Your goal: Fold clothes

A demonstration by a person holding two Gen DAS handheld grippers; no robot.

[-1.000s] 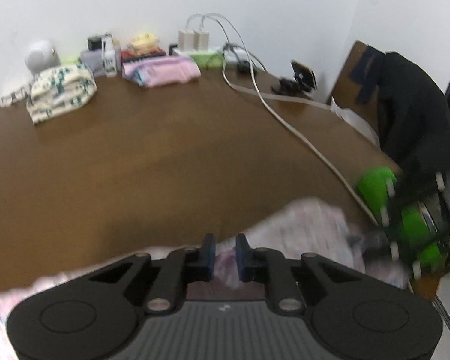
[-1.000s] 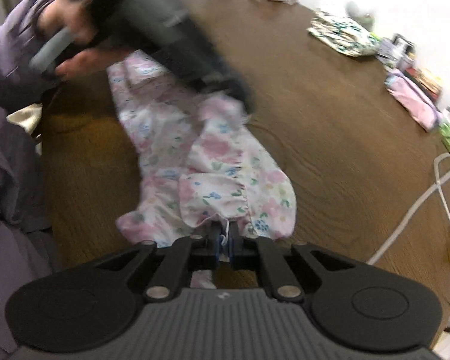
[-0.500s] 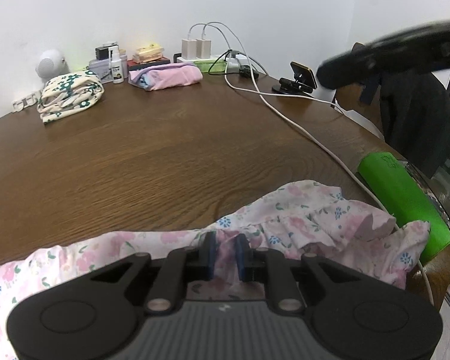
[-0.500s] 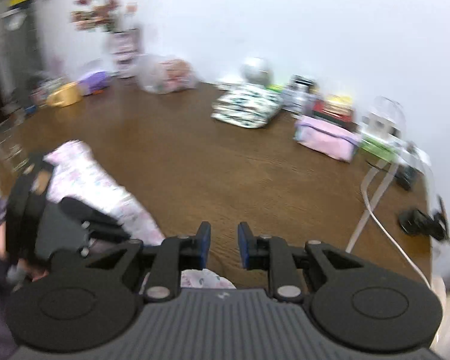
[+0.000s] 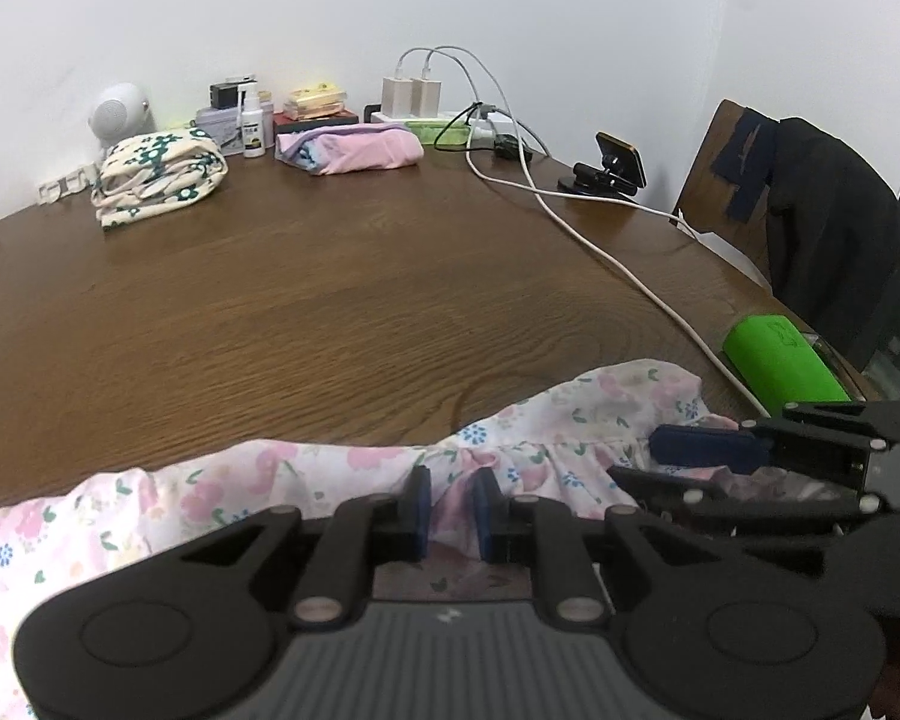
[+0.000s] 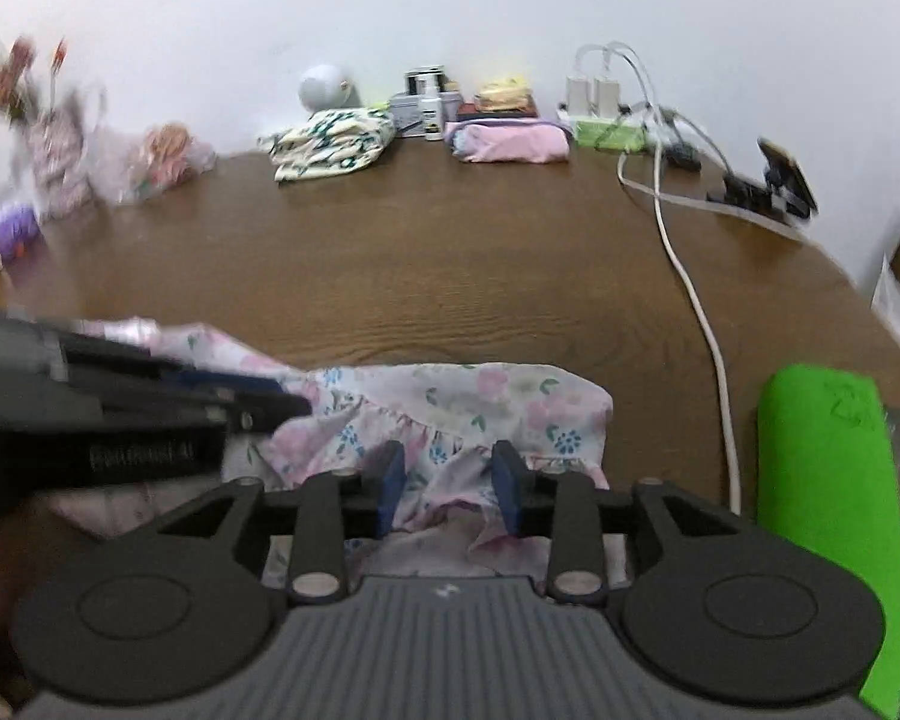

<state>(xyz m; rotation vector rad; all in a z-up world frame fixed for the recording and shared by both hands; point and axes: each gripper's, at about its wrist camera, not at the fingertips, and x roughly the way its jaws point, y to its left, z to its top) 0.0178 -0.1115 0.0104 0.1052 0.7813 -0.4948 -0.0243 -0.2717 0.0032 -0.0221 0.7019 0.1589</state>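
Brown wood-grain counter point(image 5: 342, 312) is stretching back to a white wall, where two already folded garments, one green-patterned point(image 5: 159, 177) and one pink point(image 5: 354, 151), are sitting among small clutter; a white cable point(image 5: 618, 264) is trailing across the wood toward a green roll point(image 5: 780, 360) at the right edge. Along the near edge, the floral garment point(image 5: 576, 420) is lying rumpled, pink and blue flowers on pale cloth, gathered into a ruffled seam near its right end.

The left claw point(image 5: 450, 513) is pinching a fold of that cloth, its blue pads nearly together with fabric bunched between them; the right claw point(image 6: 447, 483) is standing spread over the ruffle, its jaws having just been opening, cloth lying loosely between the pads but not being pressed.

By the look of it, the fabric is thin, light and limp; it is likely sagging and sliding wherever it is not being supported. A hem corner or the firmer gathered seam is probably offering the surest hold, since a single loose layer may be slipping free.
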